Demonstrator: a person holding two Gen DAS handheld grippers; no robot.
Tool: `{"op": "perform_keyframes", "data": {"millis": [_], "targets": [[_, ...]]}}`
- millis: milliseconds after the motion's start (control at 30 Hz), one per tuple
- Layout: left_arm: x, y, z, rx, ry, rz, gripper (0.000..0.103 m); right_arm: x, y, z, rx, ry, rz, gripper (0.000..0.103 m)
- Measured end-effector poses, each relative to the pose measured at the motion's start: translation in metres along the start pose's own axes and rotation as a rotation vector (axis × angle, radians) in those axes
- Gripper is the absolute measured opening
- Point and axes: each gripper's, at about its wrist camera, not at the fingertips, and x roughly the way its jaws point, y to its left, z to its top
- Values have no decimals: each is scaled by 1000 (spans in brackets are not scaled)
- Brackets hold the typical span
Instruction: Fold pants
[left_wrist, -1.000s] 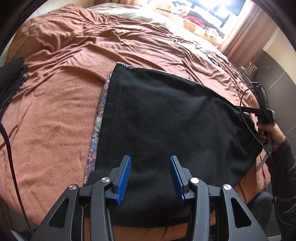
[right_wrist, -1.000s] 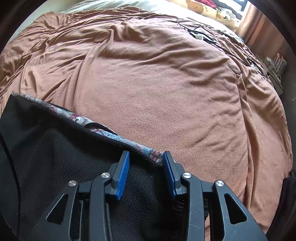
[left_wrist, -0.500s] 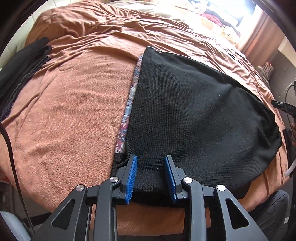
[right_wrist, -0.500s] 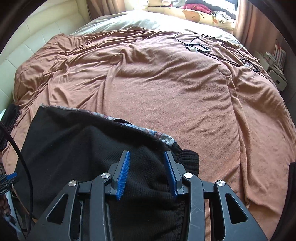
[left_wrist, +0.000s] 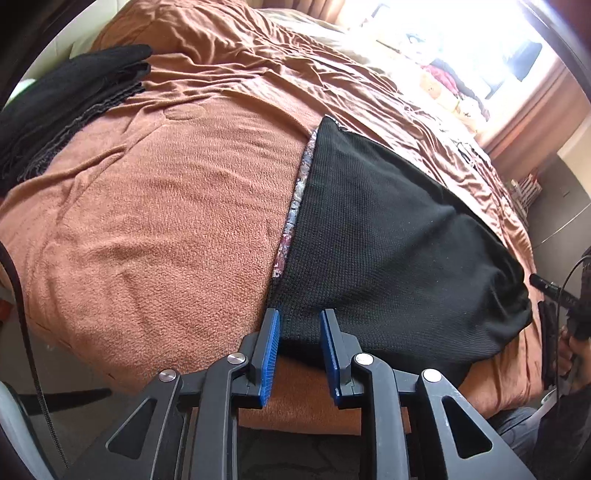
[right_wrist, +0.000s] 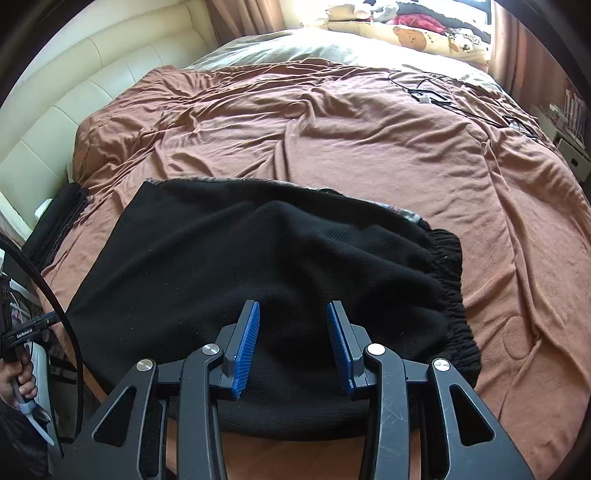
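We hold two grippers over a bed w/ a brown blanket (left_wrist: 155, 221). Far left in the left wrist view, a dark pile (left_wrist: 62, 99) sits on the blanket, well apart from the pants.

The pants (left_wrist: 388, 251) lie flat on the blanket, black side up, w/ a patterned strip (left_wrist: 295, 206) showing along their left edge. Left gripper (left_wrist: 299, 350) hangs at the pants' near-left corner: the black hem runs across the gap between its blue pads (left_wrist: 269, 354), brown blanket showing in the lower half of the gap. Its jaws have just been closing; now narrow but still parted, fabric between them, and we see no pad pressing on it.

In the right wrist view, the pants (right_wrist: 258, 266) spread ahead of the right gripper (right_wrist: 293, 343), elastic waistband (right_wrist: 454, 291) curving down their right side. The near fold of black cloth lies under and between the pads (right_wrist: 245, 347). Jaws part-open, a clear gap each side; nothing pinched as far as we can tell.

Far left in that view, a hand (right_wrist: 18, 380) holds the other gripper's handle.
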Motion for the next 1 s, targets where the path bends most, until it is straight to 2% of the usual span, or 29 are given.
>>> {"op": "perform_keyframes", "data": {"millis": [67, 200, 400, 567, 767, 1000], "targets": [[-5, 5, -1, -39, -12, -35, 40, -1, 5, -7, 3, -1, 11, 36], [-11, 9, -4, -85, -38, -81, 42, -1, 17, -21, 17, 2, 38, 36], [-5, 11, -15, -154, -15, -123, 42, 6, 31, -34, 30, -2, 83, 36], [5, 11, -26, -203, 15, -184, 53, 16, 45, -44, 18, -11, 107, 36], [18, 11, -27, -270, 33, -237, 53, 35, 64, -53, -10, -7, 128, 36], [26, 19, -20, -353, 20, -294, 53, 59, 84, -58, -57, 40, 153, 36]]}}
